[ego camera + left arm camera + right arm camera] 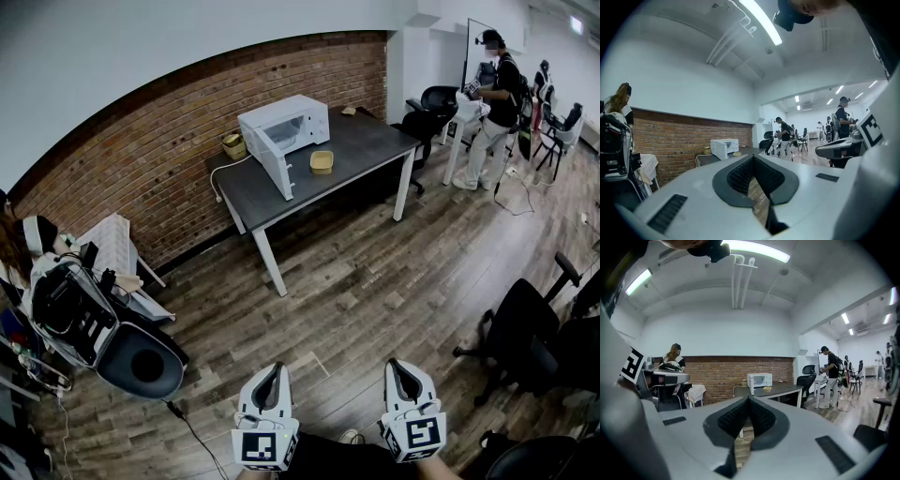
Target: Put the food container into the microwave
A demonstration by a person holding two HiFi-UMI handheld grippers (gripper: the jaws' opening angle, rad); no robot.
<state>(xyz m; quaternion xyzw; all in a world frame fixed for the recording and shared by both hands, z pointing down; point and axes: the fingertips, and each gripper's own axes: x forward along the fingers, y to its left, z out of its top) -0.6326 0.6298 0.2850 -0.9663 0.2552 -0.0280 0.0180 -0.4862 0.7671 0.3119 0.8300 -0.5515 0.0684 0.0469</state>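
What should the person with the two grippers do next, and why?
Probably walk forward to the table, since the food container sits there next to the microwave, well out of reach. The left gripper and right gripper are both shut and empty, low over the floor, so nothing can be grasped from here.

Microwave (284,133): white casing. Food container (322,161): pale yellow. Counter (375,141): dark grey top, white legs. Left claw (273,373) and right claw (400,367): white shells, black ribbed pads, black-and-white square markers (264,447) on the rear cubes. Wall (169,141): red-brown brick pattern, plain white above. Floor (375,281): wood planks in mixed brown tones.
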